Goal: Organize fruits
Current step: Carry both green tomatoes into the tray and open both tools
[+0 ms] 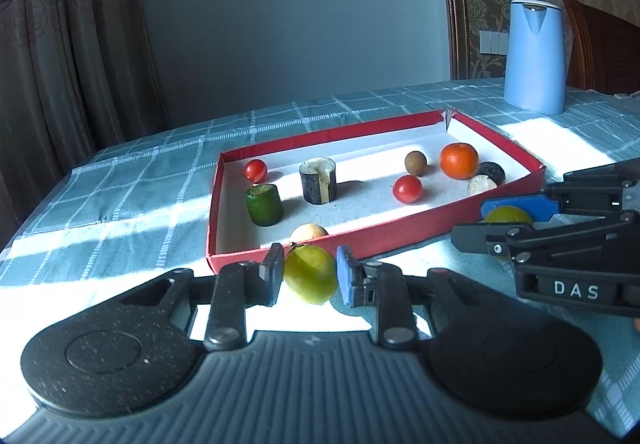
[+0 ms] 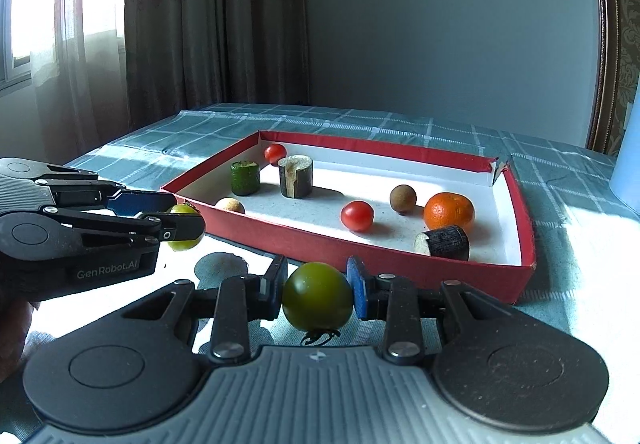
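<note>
My left gripper (image 1: 308, 276) is shut on a yellow-green tomato (image 1: 310, 275), held just in front of the near wall of the red tray (image 1: 360, 240). My right gripper (image 2: 316, 294) is shut on a darker green tomato (image 2: 317, 296), stem down, also just before the tray (image 2: 360, 248). Each gripper shows in the other's view: the right gripper (image 1: 508, 222), the left gripper (image 2: 180, 222). In the tray lie an orange (image 1: 459, 160), two red tomatoes (image 1: 407, 189) (image 1: 256, 170), a brown fruit (image 1: 415, 163), a pale fruit (image 1: 309, 232) and cut cylinder pieces (image 1: 317, 180) (image 1: 264, 203) (image 1: 486, 179).
A light blue kettle (image 1: 534, 55) stands at the back right on the checked tablecloth (image 1: 140, 183). A wooden chair back (image 1: 600, 47) is behind it. Curtains and a wall lie beyond the table's far edge.
</note>
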